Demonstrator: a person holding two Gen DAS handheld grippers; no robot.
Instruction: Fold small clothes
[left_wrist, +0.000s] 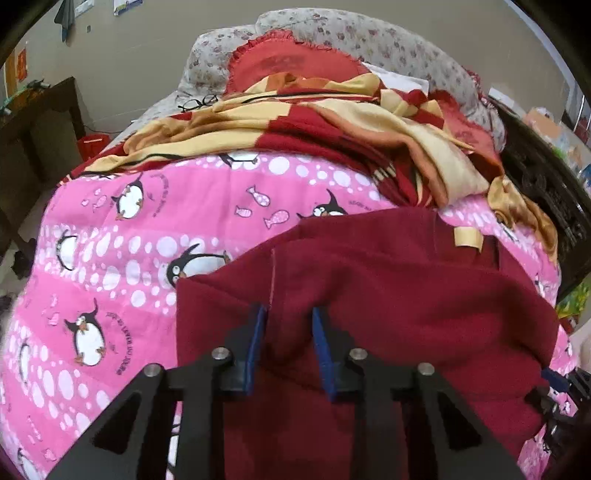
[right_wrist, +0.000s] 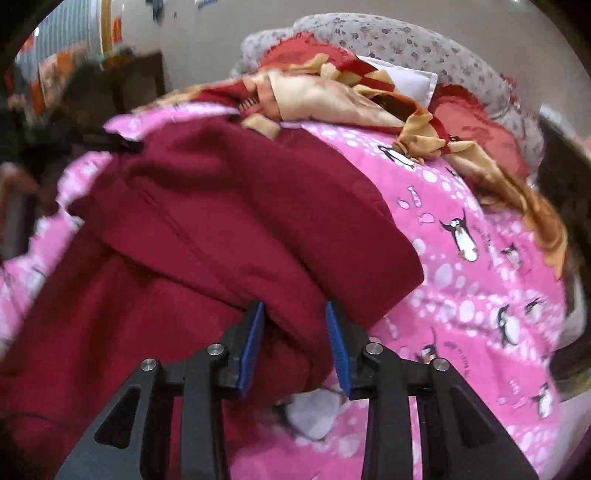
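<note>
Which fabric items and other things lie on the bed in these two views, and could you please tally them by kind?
Maroon garment: 1
Pink penguin bedspread: 1
Red and cream blanket: 1
Red fringed cushion: 1
Floral pillows: 2
Eyeglasses: 1
Total: 7
</note>
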